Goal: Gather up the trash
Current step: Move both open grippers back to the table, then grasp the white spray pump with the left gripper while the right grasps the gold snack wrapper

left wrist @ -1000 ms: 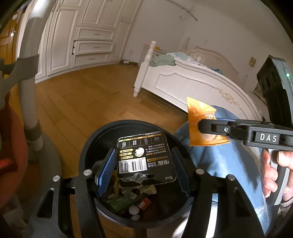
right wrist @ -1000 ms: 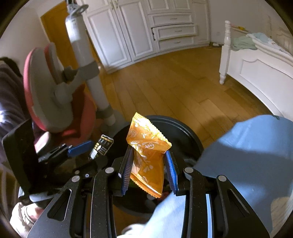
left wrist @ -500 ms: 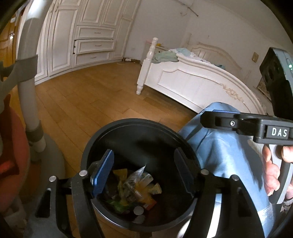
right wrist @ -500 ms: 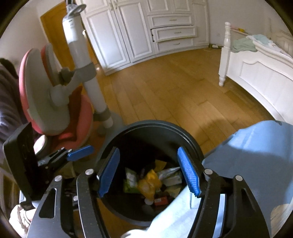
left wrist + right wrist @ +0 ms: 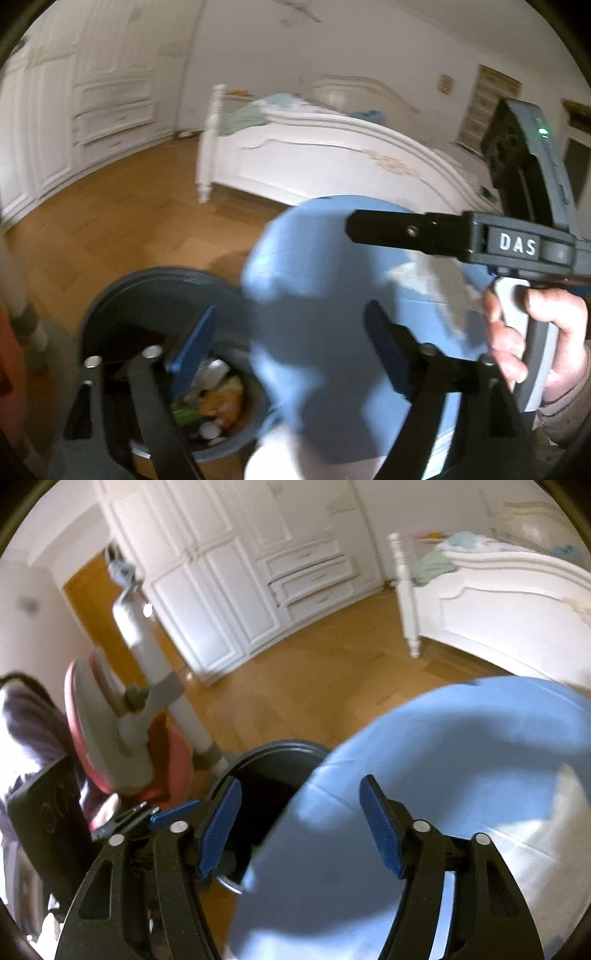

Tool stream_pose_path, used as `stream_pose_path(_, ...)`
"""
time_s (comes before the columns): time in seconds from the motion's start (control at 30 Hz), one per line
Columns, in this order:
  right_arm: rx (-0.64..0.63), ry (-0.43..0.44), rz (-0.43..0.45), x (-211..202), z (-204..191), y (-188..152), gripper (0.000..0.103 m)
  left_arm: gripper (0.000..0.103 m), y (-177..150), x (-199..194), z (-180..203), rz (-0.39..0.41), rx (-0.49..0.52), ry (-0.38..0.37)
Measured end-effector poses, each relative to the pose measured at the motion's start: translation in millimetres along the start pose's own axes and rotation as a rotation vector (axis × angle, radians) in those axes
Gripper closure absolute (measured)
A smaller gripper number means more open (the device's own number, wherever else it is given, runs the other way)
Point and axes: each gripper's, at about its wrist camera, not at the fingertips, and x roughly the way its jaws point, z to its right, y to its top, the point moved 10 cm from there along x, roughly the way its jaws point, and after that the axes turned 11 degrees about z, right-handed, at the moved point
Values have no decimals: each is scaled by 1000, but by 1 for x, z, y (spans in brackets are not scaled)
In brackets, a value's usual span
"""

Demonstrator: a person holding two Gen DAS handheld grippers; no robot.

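left gripper: jaws opening, empty | right gripper: jaws opening, empty | bin: holds wrappers, so drop looks done

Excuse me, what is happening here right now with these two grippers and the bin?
A person is collecting trash with a handheld gripper in each hand. Both the left gripper and the right gripper are empty, their jaws opening with nothing between them. The black trash bin stands on the wooden floor beside the person's blue-clad knee, and wrappers and other small rubbish lie inside it. The pictures are blurred, and no other loose trash shows in them.
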Motion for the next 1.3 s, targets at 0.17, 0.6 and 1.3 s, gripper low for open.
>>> stream_pose_path(0.17,53,-79,69,-64,66,1,30,20,-2,18,82,-39,96,-127)
stream_pose_path(0.6,35,-316,-1,-217,242,-67,6,12,-34,83,234,-197,218,-319)
stream_pose_path(1.3,-104,-370,-164,-222,299,-127,63,36,-72,164,278,-323,337,-253)
